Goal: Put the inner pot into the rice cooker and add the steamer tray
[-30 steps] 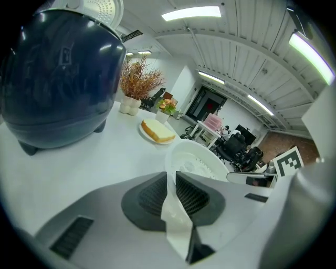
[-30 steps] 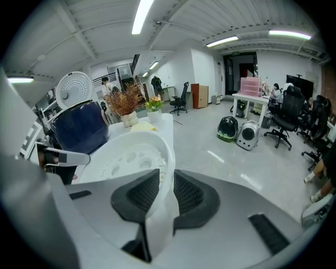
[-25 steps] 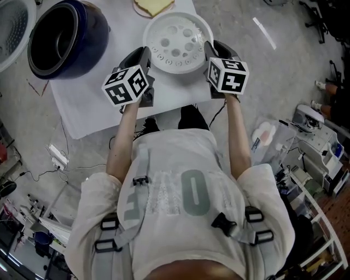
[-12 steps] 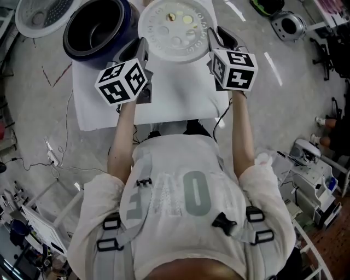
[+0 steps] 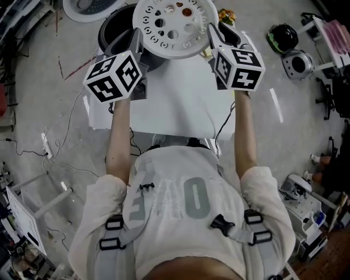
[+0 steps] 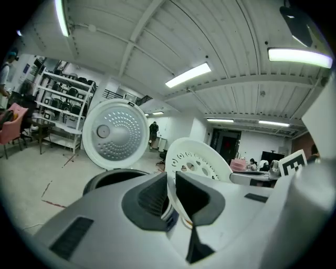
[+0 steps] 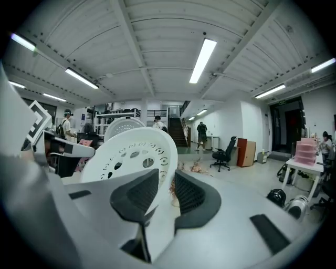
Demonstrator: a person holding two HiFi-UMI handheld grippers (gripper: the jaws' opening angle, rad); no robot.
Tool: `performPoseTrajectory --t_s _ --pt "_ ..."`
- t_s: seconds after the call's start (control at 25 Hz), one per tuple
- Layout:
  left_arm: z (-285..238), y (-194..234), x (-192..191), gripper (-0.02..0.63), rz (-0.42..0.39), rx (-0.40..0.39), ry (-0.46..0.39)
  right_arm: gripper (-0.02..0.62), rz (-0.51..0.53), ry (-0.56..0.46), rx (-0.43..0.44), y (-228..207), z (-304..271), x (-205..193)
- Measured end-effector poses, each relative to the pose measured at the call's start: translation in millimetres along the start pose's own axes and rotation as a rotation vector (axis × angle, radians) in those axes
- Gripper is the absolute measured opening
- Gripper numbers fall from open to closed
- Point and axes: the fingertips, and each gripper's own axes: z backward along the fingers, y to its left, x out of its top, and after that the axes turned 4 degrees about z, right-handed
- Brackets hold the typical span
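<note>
I hold the white perforated steamer tray roughly level in the air by its two opposite rims. My left gripper is shut on the left rim, and in the left gripper view the tray stands edge-on in that gripper. My right gripper grips the right rim; its jaws are opening slightly with the tray still between the pads of that gripper. The dark rice cooker stands just left of and under the tray, its round lid swung up and open.
The white table lies below my arms, the cooker at its far left corner. A small yellow-orange thing sits by the tray's right edge. Round black and grey objects lie on the floor at right; cables and a power strip at left.
Both grippers have lifted the tray off the table and carried it up and towards the cooker. The tray now overlaps the cooker's right rim in the head view.
</note>
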Motion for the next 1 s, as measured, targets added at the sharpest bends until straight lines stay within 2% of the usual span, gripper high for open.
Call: performPoseTrajectory --t_s 0.2,0.48,0.76,1.0 --pt "7 20 16 0.063 -0.025 0.069 -0.032 0.107 0.018 -0.003 0.075 18 -26 12" --pt "22 90 48 0.063 -0.049 0.155 -0.044 0.11 0.066 0.019 0.158 80 -80 38" --pt "14 135 37 0.063 -0.014 0.216 0.006 0.11 0.09 0.084 0.2 107 -118 25" --pt "-5 157 18 0.064 0.016 0.23 0.072 0.107 0.077 0.156 0.22 110 -142 6"
